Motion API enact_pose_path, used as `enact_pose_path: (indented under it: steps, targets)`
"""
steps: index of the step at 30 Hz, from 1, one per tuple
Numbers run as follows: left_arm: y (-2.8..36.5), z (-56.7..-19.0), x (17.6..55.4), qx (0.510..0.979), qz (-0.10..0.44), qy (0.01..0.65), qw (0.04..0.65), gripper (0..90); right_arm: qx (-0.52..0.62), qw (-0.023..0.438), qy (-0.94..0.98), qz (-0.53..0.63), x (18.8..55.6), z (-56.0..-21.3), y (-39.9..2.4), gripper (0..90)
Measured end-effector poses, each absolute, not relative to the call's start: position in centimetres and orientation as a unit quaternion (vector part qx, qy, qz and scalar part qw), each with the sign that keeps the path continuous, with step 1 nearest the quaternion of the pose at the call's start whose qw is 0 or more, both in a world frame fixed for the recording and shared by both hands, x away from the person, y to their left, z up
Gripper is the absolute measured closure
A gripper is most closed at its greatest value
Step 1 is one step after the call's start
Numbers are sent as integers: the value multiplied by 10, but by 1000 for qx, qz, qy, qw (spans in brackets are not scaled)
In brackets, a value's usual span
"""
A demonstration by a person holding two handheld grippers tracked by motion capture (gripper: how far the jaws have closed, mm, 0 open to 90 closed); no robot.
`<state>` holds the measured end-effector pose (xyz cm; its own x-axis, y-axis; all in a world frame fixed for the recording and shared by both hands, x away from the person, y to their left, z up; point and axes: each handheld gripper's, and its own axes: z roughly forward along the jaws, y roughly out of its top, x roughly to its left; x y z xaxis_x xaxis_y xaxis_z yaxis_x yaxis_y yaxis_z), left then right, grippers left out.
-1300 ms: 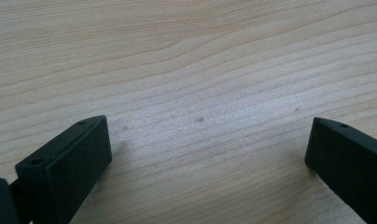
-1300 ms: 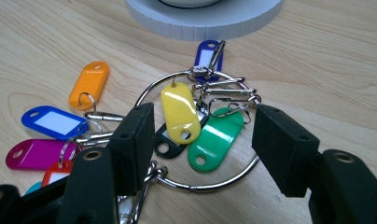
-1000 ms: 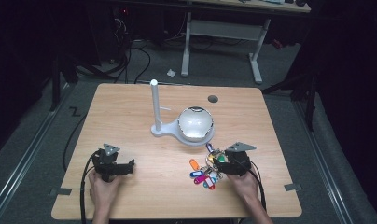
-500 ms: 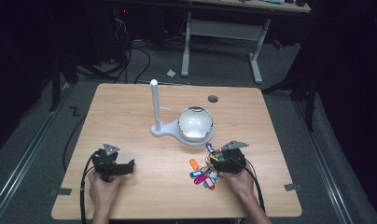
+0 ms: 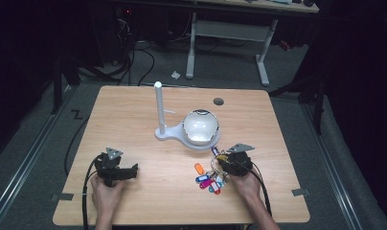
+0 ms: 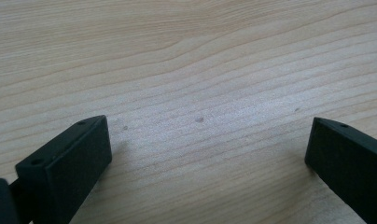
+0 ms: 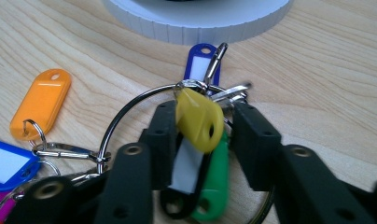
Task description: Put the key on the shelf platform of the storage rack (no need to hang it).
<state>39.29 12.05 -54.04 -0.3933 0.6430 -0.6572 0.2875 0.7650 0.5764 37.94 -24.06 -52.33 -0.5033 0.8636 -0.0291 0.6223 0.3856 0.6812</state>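
Now, key tags bunched near the counter's front right

Right tool (image 7: 203, 140) has just been closing, jaws around the yellow (image 7: 199, 119) and green tags (image 7: 214, 182) of the key-tag bunch (image 5: 211, 175) (pads' contact unclear), beside the white stand's base (image 5: 191, 140). Left tool (image 5: 119, 168) gapes over bare wood; open counter (image 5: 134, 120) lies between, dark floor around.

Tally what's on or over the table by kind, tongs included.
Tongs: 2 (left tongs open; right tongs have just been closing, tags of the key-tag bunch between the jaws)
White stand: 1
Key-tag bunch: 1
Total: 4
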Motion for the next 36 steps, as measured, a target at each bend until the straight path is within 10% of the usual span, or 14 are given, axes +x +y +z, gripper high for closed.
enact_pose_path:
  steps: [36]
  targets:
    - [120,-540,393,284,188,814,470,7,436,199,795,372,366,-494,-263,795]
